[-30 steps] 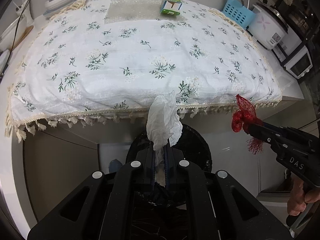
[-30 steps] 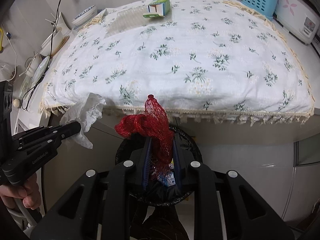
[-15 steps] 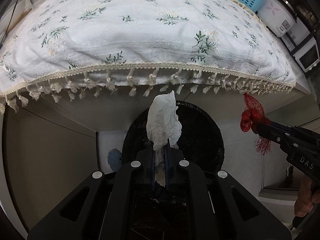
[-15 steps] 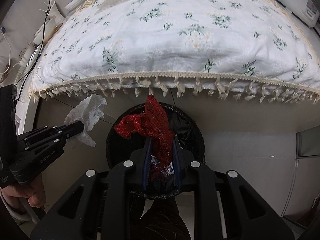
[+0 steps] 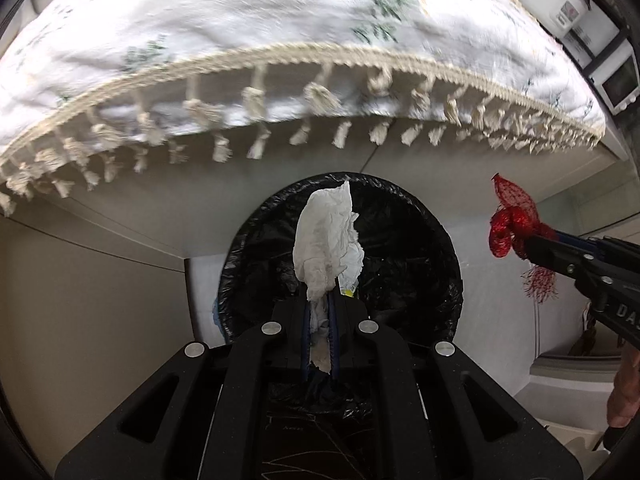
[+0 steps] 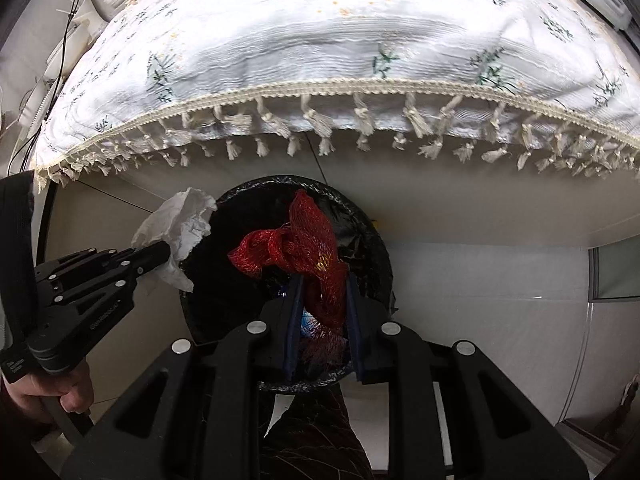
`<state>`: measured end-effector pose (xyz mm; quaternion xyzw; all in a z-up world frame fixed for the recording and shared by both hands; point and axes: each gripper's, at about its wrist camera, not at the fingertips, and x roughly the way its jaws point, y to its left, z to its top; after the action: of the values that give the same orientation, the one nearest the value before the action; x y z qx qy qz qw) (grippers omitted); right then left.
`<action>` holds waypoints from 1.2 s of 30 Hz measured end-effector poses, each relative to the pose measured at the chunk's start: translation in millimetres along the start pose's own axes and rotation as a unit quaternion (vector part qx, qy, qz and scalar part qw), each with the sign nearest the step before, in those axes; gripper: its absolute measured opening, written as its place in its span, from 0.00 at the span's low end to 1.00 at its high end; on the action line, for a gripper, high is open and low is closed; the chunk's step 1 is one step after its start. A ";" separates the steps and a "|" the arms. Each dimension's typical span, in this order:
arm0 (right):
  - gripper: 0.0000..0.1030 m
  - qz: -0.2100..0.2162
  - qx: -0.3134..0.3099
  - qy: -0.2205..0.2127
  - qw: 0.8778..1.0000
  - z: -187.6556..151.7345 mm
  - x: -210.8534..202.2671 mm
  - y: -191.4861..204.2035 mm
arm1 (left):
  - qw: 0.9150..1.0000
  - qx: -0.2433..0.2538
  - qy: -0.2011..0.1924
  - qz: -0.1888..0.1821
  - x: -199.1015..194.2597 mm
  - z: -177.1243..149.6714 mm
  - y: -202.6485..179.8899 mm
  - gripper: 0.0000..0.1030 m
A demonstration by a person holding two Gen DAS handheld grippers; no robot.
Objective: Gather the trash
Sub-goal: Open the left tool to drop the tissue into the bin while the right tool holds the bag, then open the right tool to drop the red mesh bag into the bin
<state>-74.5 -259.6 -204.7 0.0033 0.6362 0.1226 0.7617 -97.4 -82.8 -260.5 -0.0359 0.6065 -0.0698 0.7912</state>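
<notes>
My left gripper (image 5: 319, 304) is shut on a crumpled white tissue (image 5: 326, 240), which stands up over the mouth of a round bin lined with a black bag (image 5: 416, 248). In the right wrist view the same tissue (image 6: 180, 224) hangs at the bin's left rim. My right gripper (image 6: 322, 284) is shut on a bunched red mesh net (image 6: 304, 248), held above the bin (image 6: 224, 292). From the left wrist view that net (image 5: 510, 220) sits to the right of the bin. Both grippers point steeply down.
The table's white floral cloth (image 5: 240, 32) with a tasselled fringe (image 6: 320, 124) overhangs just above the bin. Appliances (image 5: 576, 12) stand at the far right of the table. A hand (image 6: 60, 392) holds the left gripper's handle. White cabinet fronts (image 6: 480, 280) lie behind the bin.
Both grippers have sunk below the table edge toward the bin, which now looms larger. The tabletop has slid up out of view. The tissue and the net stay gripped.
</notes>
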 end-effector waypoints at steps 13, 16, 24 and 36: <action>0.19 -0.006 0.010 0.001 1.000 -8.2 -4.9 -20.7 | 0.999 0.029 0.014 -0.011 25.5 5.2 -31.7 0.09; 0.19 -0.006 0.010 0.002 1.000 -6.9 -3.3 -18.4 | 1.000 0.026 0.013 -0.010 25.6 7.3 -33.2 0.17; 0.19 0.002 -0.002 0.004 1.000 -3.7 1.7 -5.2 | 1.000 0.001 -0.004 -0.003 4.4 7.9 -15.1 0.43; 0.19 0.012 -0.029 0.004 1.000 4.8 5.6 24.7 | 0.997 -0.058 -0.059 0.000 -39.1 2.0 21.1 0.88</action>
<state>-73.4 -233.9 -205.3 -0.0119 0.6358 0.1497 0.7571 -104.0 -56.0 -225.6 -0.0860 0.5620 -0.0322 0.8220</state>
